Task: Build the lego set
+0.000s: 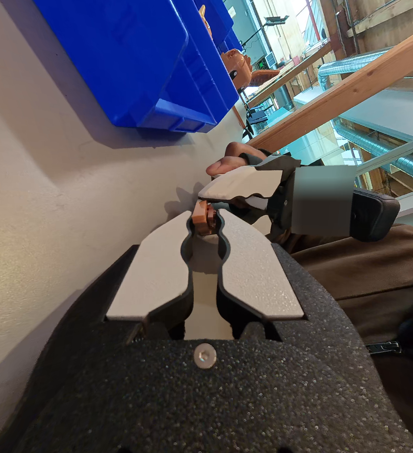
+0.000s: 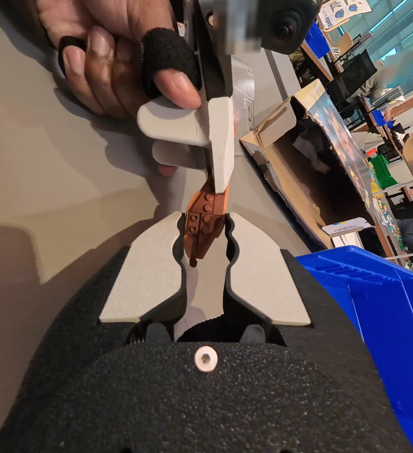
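A brown brick assembly (image 2: 201, 210) hangs above the pale table (image 2: 41, 171), held at both ends. My right gripper (image 2: 204, 221) is shut on its near, studded end, with both pads against its sides. My left gripper (image 2: 220, 187) comes down from above and grips the far, tapered end. In the left wrist view my left gripper (image 1: 204, 217) is shut on the brown piece (image 1: 199, 218), seen edge-on between its tips. The right gripper (image 1: 208, 199) reaches in from the right and meets the same piece.
A blue bin (image 1: 127, 61) stands on the table (image 1: 29, 196), with a brown brick figure (image 1: 237, 66) behind it. An open cardboard box (image 2: 311, 159) lies to the right, and a blue bin (image 2: 384, 318) is close by. A hand (image 2: 114, 61) holds the left gripper. The tips of both grippers are at nearly the same place.
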The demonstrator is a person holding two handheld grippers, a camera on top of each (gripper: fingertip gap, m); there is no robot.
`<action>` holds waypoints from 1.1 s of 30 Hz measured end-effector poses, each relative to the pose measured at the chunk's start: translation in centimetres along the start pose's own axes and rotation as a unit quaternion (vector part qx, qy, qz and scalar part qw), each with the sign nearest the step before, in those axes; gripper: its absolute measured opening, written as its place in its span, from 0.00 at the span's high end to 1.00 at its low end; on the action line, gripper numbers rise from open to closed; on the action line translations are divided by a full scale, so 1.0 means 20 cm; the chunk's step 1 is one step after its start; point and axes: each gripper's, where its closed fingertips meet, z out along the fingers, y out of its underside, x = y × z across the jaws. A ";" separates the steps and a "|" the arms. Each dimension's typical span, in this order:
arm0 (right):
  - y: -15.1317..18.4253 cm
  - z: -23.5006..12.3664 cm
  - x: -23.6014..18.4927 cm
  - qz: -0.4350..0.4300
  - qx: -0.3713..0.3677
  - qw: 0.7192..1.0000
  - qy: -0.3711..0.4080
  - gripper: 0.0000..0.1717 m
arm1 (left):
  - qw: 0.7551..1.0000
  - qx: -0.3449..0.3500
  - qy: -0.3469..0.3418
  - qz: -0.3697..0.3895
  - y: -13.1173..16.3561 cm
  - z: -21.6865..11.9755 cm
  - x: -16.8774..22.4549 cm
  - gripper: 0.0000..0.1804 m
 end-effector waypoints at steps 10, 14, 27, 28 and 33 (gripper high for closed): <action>-0.03 -0.02 0.02 -0.038 -0.002 0.999 0.034 0.82 | 0.999 0.016 0.006 0.035 -0.01 -0.01 0.03 0.93; -0.03 -0.02 0.02 -0.055 -0.006 0.997 0.045 0.82 | 0.998 0.019 -0.002 0.057 -0.02 -0.01 0.04 0.93; -0.03 -0.01 0.03 -0.044 -0.004 0.998 0.045 0.82 | 0.997 0.020 0.001 0.075 -0.03 -0.01 0.05 0.92; -0.03 -0.01 0.03 -0.035 -0.003 0.999 0.038 0.82 | 0.997 0.014 -0.004 0.079 -0.02 -0.01 0.04 0.92; -0.01 -0.02 0.06 -0.005 0.003 0.999 0.035 0.82 | 0.997 -0.005 -0.013 0.080 -0.01 -0.02 0.01 0.70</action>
